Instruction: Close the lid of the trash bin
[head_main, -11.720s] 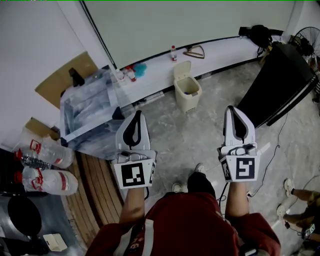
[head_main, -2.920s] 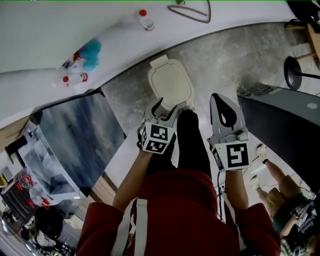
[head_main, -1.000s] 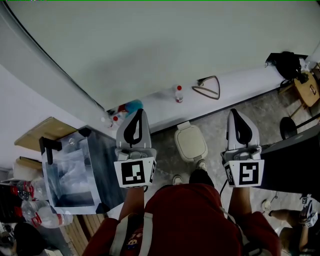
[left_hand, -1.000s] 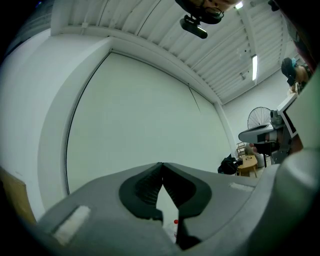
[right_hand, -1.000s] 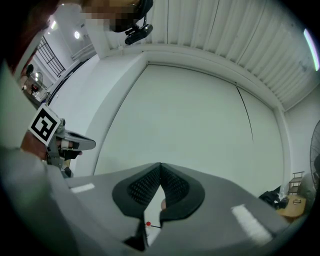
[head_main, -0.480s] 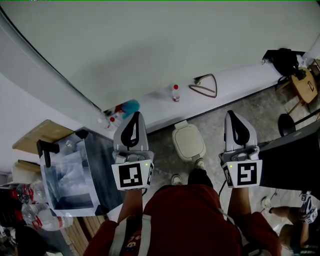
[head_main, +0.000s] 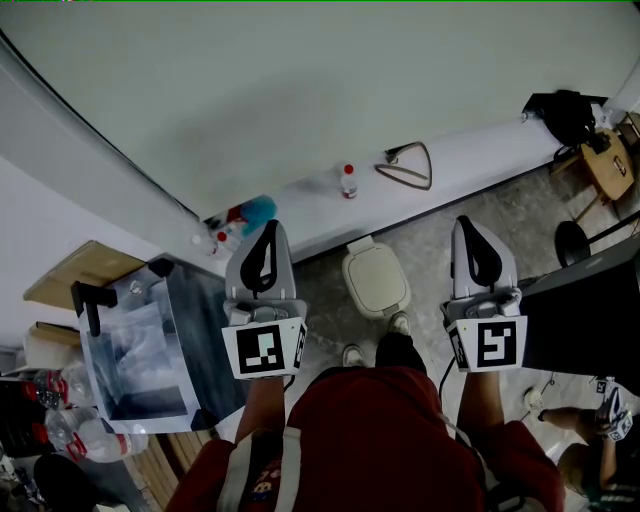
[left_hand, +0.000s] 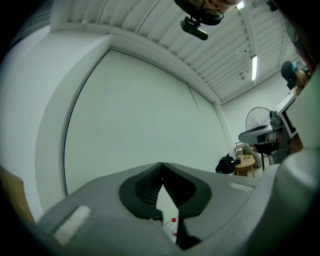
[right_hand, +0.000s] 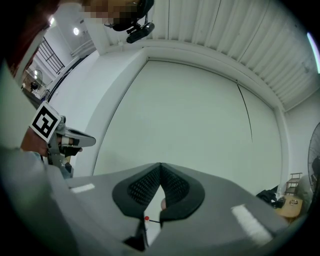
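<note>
Trash bin (head_main: 376, 280) lid down, grippers either side.
Left gripper (head_main: 266, 232) at bin's 9 o'clock, right gripper (head_main: 470, 228) at 3; both jaws together, empty.

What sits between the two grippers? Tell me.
In the head view, the trash bin, lid shut, stands between the left gripper and right gripper.

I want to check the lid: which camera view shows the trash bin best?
The head view: the trash bin sits on the floor, lid down, seen from above. Both gripper views face the wall and miss it.
</note>
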